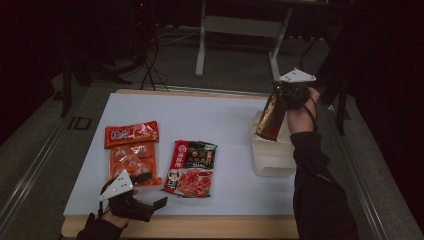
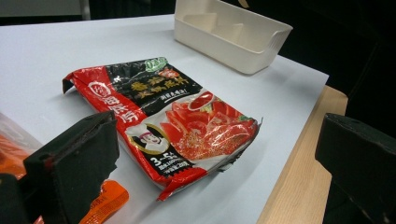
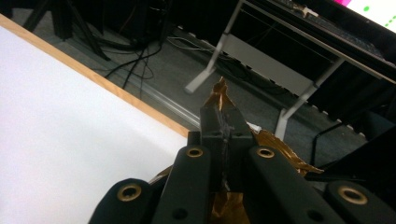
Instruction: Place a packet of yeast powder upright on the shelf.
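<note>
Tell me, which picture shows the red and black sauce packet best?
The left gripper view: the red and black sauce packet lies close up, its printing clear. The high view shows it small on the table. The right gripper view faces elsewhere.

Setting reads as a lab or recording room, not a home or shop. Surroundings dark; only the work table [image 1: 200,227] is lit, its wooden top covered by a white sheet [image 1: 220,125]. Floor is grey carpet, with black cables [image 1: 150,70] lying loose beside dark stand legs [image 1: 75,65]. Behind stands a metal-framed desk [image 1: 240,30]; the right gripper view shows a keyboard [image 3: 327,25] on it and the corner of a lit monitor [image 3: 376,9].
</note>
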Demonstrator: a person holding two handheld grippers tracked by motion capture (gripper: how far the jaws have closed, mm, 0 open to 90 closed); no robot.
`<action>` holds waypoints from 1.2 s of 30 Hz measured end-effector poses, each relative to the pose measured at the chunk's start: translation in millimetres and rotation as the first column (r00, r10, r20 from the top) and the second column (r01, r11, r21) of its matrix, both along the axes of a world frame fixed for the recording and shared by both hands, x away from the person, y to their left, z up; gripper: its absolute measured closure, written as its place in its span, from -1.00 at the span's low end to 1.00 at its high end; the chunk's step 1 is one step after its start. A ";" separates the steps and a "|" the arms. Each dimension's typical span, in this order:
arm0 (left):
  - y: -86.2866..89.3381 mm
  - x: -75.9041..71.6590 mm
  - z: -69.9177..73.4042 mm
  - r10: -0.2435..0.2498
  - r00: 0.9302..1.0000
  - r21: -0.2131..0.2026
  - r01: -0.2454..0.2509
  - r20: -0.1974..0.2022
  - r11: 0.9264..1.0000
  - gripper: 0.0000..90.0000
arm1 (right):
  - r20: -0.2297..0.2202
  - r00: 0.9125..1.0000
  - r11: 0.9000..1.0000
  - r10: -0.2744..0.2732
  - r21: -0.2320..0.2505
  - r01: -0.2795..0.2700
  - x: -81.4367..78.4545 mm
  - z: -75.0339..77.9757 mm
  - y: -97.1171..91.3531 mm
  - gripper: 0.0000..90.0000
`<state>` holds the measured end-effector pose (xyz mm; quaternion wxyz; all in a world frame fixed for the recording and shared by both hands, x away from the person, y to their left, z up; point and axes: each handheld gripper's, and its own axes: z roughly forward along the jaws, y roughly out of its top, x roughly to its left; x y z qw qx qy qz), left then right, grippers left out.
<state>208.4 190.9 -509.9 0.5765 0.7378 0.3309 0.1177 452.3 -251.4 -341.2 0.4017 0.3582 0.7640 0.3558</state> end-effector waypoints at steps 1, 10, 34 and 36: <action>0.1 0.0 0.0 0.000 1.000 0.000 0.000 -0.001 1.000 -1.00 | 0.007 1.000 1.000 0.004 0.000 -0.004 1.8 0.1 -1.6 1.00; -0.2 0.2 -0.5 -0.004 1.000 0.000 0.004 -0.004 1.000 -1.00 | 0.035 0.999 0.999 0.024 0.041 -0.025 13.9 -2.3 -19.0 1.00; 2.1 -1.1 -2.3 0.018 1.000 0.001 -0.018 -0.018 1.000 -1.00 | 0.119 0.992 0.999 -0.044 0.022 0.042 53.7 -17.7 -26.8 0.99; 2.5 -1.7 -2.3 0.022 1.000 0.000 -0.022 -0.018 1.000 -1.00 | 0.124 0.992 0.999 -0.037 0.013 0.035 56.9 -19.4 -25.7 0.99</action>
